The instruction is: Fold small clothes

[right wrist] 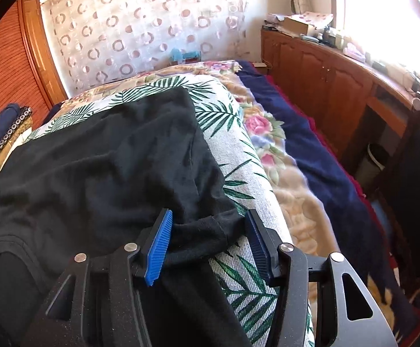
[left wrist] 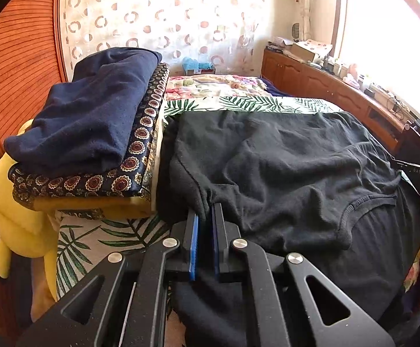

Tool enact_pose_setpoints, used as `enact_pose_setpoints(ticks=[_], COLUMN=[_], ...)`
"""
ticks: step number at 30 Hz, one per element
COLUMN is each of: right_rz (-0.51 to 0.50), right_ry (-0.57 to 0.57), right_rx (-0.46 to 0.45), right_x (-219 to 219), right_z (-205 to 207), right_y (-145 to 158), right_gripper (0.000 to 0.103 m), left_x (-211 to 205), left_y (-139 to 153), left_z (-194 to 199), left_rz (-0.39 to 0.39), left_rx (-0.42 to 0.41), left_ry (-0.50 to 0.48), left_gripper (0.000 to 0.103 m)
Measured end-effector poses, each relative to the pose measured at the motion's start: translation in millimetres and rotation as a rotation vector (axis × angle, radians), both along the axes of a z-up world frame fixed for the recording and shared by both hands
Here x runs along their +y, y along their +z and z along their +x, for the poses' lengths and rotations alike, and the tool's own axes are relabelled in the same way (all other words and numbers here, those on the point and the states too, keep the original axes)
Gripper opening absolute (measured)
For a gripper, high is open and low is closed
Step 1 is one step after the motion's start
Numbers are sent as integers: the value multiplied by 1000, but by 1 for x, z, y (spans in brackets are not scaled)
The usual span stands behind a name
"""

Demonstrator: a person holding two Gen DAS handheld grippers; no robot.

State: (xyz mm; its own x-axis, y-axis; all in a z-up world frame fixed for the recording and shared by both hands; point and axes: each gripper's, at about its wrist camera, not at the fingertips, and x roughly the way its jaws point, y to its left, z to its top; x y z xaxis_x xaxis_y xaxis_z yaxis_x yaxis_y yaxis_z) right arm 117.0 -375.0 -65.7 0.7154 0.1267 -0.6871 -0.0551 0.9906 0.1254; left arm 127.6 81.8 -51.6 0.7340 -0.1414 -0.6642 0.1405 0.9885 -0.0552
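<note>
Where it lies, black shirt [left wrist: 267, 173] rumpled.

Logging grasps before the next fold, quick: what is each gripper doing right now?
Left gripper: shut on the edge of the black shirt.
Right gripper: open, jaws spread on either side of the shirt's sleeve, not clamped.

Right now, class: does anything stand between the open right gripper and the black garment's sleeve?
Nothing visible does. The right gripper has its jaws open on either side of the sleeve of the black garment, on the leaf-print cover.
</note>
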Motion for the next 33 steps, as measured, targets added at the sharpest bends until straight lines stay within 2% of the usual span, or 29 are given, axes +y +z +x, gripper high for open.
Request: enact_pose_setpoints(ticks=[1,3,6,9,18,24,29,33], right_rz=[0,-6,-29,-5,-39,-63,-65,-30], right_ry=[17,61,82,92,151,184,167,159], right_rx=[-8,-13,-55,-132,-296,-305,-251,-179], right_x=[2,5,8,3,6,-8,-22,-26], right_z=[0,-1,-6,-19,-75,-126,-147,-151], right_y=[1,3,13,38,104,108,93,82], right_gripper=[18,12,11,10,10,10,10,10], left_x=[-1,-1,-4,-6,-3,11,19,25], left_y=[3,12,31,47,81,75,54,23], left_z=[-2,-8,-18,-26,-64,-93,-112,-116], left_rz=[7,2,4,1,-31,-75,-92,-108], left_rx=[-20,-55,-110,-149,-242,-217,-163,-83], left_ry=[5,11,20,13,0,18,35,55], left_gripper=[8,8,7,7,7,7,7,7])
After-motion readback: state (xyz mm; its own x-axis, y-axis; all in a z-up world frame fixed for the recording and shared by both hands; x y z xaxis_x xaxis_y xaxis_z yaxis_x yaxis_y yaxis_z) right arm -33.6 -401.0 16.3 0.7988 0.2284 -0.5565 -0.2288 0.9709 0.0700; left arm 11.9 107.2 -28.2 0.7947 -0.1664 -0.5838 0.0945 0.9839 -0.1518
